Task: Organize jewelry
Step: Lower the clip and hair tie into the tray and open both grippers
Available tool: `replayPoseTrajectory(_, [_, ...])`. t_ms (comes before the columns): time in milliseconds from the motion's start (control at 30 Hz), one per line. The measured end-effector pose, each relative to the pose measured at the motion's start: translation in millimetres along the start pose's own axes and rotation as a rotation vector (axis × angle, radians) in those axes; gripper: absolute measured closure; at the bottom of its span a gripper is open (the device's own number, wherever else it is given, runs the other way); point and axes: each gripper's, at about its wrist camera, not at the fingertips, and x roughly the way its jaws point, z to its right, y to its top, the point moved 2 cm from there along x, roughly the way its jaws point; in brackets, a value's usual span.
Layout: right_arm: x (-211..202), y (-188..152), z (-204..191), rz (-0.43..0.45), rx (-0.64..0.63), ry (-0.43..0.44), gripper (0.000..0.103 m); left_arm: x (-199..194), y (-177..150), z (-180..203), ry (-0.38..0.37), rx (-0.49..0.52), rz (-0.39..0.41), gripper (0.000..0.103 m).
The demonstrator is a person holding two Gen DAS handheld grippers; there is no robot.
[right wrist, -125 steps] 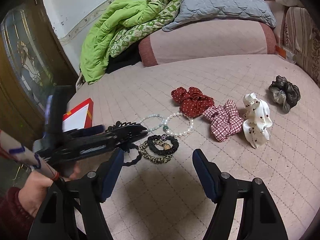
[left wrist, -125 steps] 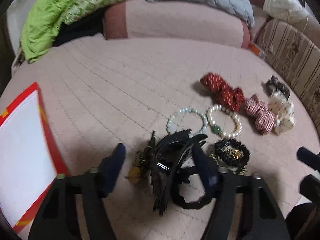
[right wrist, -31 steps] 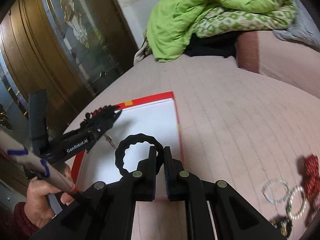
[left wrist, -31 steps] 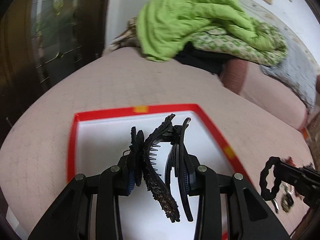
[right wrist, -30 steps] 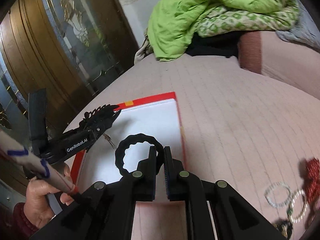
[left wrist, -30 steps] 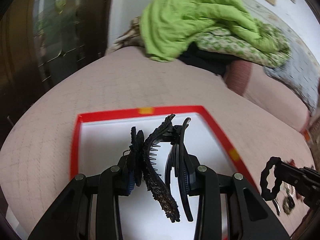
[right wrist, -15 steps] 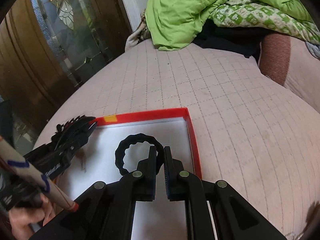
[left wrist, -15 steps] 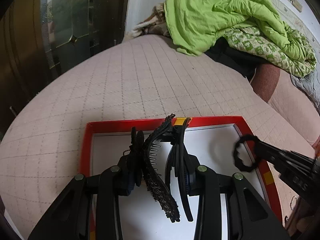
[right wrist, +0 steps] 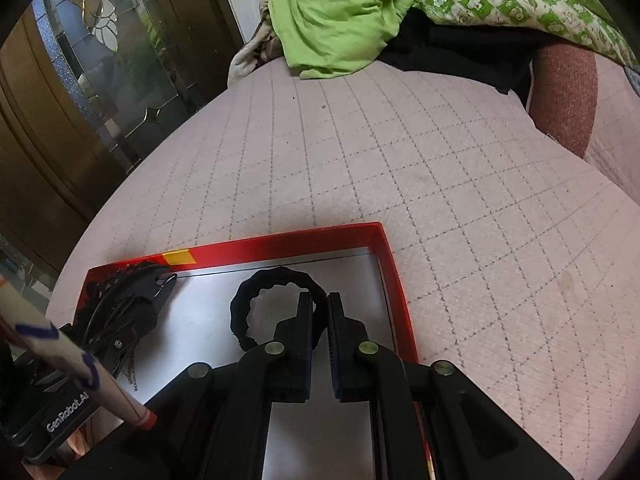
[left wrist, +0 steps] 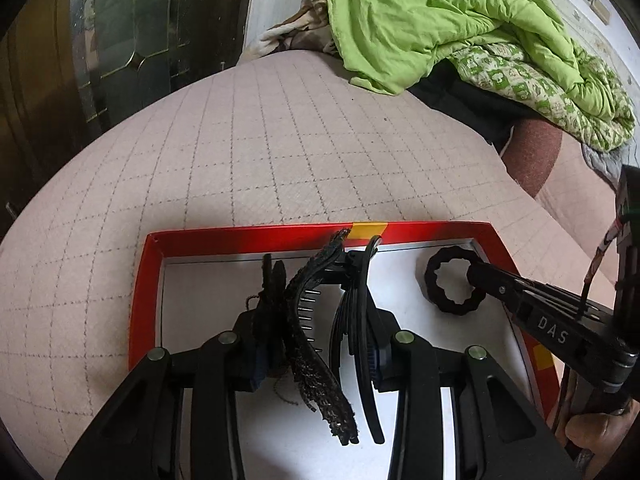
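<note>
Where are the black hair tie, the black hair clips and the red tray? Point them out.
black hair tie (right wrist: 244, 300): right wrist view, on its left curve, ahead of the tongs.
black hair clips (left wrist: 316, 364): left wrist view, on the textured clip's body.
red tray (left wrist: 256, 234): left wrist view, on its far rim.

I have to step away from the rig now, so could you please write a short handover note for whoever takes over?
Left gripper: shut on a bundle of black hair clips, held over the red-rimmed tray.
Right gripper: shut on the black hair tie, also over the tray, near its far right corner.
Done: both loads carried to the tray.
Left: release both into the tray, which looks bare beneath them. No other jewelry is in view here.
</note>
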Motion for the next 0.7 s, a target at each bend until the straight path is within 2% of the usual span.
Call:
replayPoseTrajectory(133, [2, 1, 4, 0.005, 0.015, 0.014, 0.095, 1, 1, 3, 0.011, 0.007, 0.003, 0.065])
replayPoseTrajectory(200, [3, 0, 5, 0.007, 0.015, 0.017, 0.095, 2, 2, 5, 0.003, 0.007, 0.006, 0.053])
replayPoseTrajectory(267, [2, 1, 6, 0.007, 0.016, 0.016, 0.095, 1, 2, 5, 0.009, 0.011, 0.010, 0.046])
replayPoseTrajectory(333, [-1, 1, 7, 0.013, 0.019, 0.027, 0.093, 1, 3, 4, 0.013, 0.009, 0.006, 0.046])
replayPoseTrajectory(467, [-9, 1, 12, 0.033, 0.025, 0.032, 0.076, -8, 6, -1, -0.026, -0.031, 0.024, 0.046])
replayPoseTrajectory(533, [-17, 0, 14, 0.053, 0.039, 0.046, 0.075, -19, 8, -3, -0.041, -0.045, 0.057, 0.046])
replayPoseTrajectory(600, [-26, -5, 13, 0.077, 0.035, 0.066, 0.074, -27, 9, -6, -0.026, -0.051, 0.090, 0.046])
replayPoseTrajectory(700, [-32, -16, 9, 0.091, 0.013, 0.065, 0.074, -32, 10, -8, -0.025, -0.068, 0.110, 0.046])
